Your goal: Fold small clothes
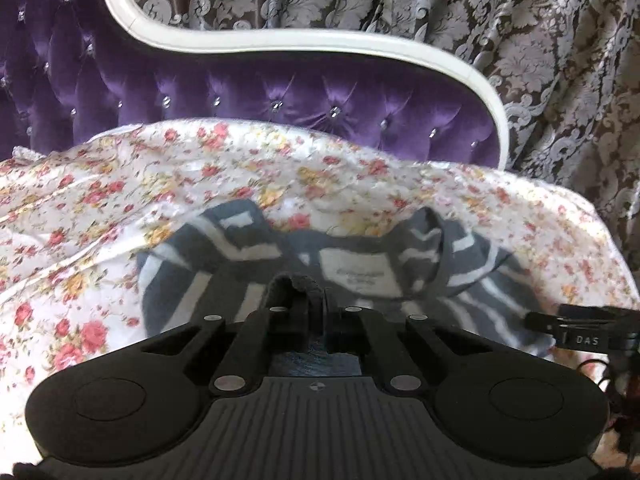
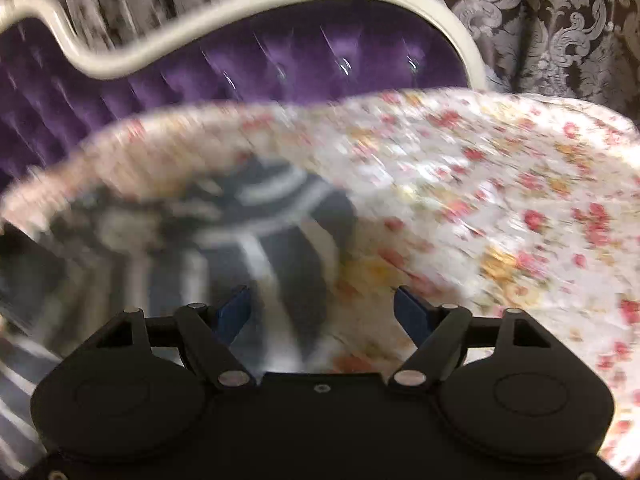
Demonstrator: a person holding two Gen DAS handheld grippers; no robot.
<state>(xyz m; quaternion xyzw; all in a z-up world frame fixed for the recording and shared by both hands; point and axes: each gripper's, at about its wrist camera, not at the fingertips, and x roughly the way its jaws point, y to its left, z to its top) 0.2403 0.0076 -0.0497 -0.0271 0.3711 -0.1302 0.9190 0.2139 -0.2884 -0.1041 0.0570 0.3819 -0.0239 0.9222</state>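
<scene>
A small grey-and-white striped garment (image 1: 360, 264) lies crumpled on a floral bedsheet (image 1: 120, 208). My left gripper (image 1: 308, 292) is shut on a dark edge of the garment, which bunches over its fingertips. The right gripper's tip (image 1: 572, 326) shows at the right edge of the left wrist view, beside the garment's right side. In the blurred right wrist view, my right gripper (image 2: 322, 300) is open, its blue fingers (image 2: 236, 308) wide apart over the striped garment (image 2: 256, 232), with nothing held.
A purple tufted headboard (image 1: 240, 96) with a white curved frame (image 1: 280, 40) stands behind the bed. Grey damask curtains (image 1: 540, 60) hang behind it. The floral sheet (image 2: 500, 200) stretches to the right.
</scene>
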